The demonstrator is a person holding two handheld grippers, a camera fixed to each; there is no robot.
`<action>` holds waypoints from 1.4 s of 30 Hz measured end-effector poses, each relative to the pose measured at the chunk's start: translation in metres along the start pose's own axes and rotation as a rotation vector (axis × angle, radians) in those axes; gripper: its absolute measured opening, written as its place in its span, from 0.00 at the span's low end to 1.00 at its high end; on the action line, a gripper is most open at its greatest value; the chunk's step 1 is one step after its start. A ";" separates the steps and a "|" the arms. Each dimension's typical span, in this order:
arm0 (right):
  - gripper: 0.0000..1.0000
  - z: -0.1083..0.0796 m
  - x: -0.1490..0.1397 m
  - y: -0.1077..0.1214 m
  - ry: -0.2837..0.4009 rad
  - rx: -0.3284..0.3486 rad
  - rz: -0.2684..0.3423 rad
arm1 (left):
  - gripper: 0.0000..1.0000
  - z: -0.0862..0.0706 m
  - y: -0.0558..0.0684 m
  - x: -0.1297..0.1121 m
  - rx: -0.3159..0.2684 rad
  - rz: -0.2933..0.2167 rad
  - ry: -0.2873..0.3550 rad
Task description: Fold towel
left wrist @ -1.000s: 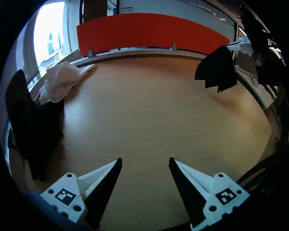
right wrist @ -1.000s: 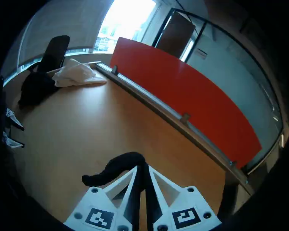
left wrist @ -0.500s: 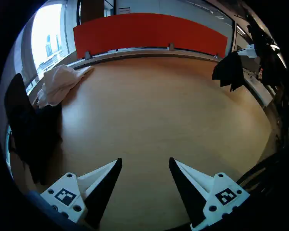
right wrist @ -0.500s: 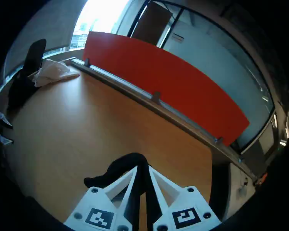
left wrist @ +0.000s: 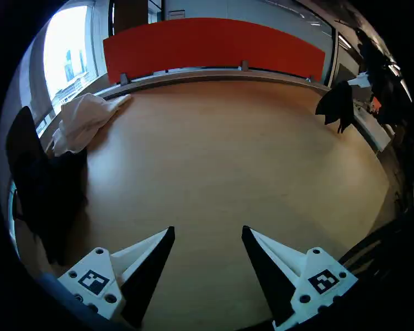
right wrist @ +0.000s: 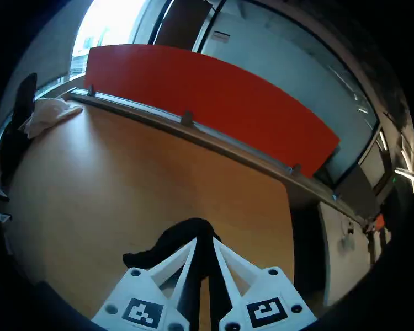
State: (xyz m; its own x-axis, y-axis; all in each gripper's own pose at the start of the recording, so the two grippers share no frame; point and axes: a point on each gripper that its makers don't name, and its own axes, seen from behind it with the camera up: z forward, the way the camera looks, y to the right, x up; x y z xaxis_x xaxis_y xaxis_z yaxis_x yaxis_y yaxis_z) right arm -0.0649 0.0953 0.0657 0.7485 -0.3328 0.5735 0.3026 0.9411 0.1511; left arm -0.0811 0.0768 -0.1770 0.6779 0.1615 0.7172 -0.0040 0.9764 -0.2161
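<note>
Wooden table (left wrist: 218, 143), with a white cloth (left wrist: 83, 118) heaped at its far left corner. The dark towel (right wrist: 171, 241) dangles over the right edge, pinched between the closed fingers of the right gripper (right wrist: 206, 241); the left gripper (left wrist: 207, 231) is spread and empty. Best practice: lay the towel flat mid-table before taking its corners.

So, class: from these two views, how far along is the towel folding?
Done: nothing looks folded; the white towel lies crumpled at the far corner of the table. In hand: the right gripper, jaws shut, holds a black cloth up in the air. Left: the left gripper is open and empty; laying out and folding are all to come.
</note>
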 end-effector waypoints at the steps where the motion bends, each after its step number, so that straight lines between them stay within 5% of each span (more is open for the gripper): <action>1: 0.06 0.000 -0.002 0.003 -0.006 -0.006 0.007 | 0.90 0.000 0.000 0.000 0.000 -0.001 -0.001; 12: 0.06 0.003 -0.016 0.022 -0.037 -0.036 0.044 | 0.90 0.000 0.002 -0.001 -0.002 0.004 -0.004; 27: 0.06 0.009 -0.023 0.016 -0.024 -0.008 0.092 | 0.90 0.001 0.004 0.003 -0.003 0.014 -0.005; 42: 0.06 0.016 -0.069 0.017 -0.020 0.024 0.179 | 0.90 0.000 0.005 0.005 -0.001 0.030 -0.010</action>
State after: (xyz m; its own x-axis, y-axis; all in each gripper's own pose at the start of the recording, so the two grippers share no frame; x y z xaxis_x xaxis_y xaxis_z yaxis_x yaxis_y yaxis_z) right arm -0.1204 0.1355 0.0414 0.7770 -0.1588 0.6092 0.1513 0.9864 0.0642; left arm -0.0782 0.0826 -0.1747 0.6704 0.1925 0.7166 -0.0235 0.9708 -0.2388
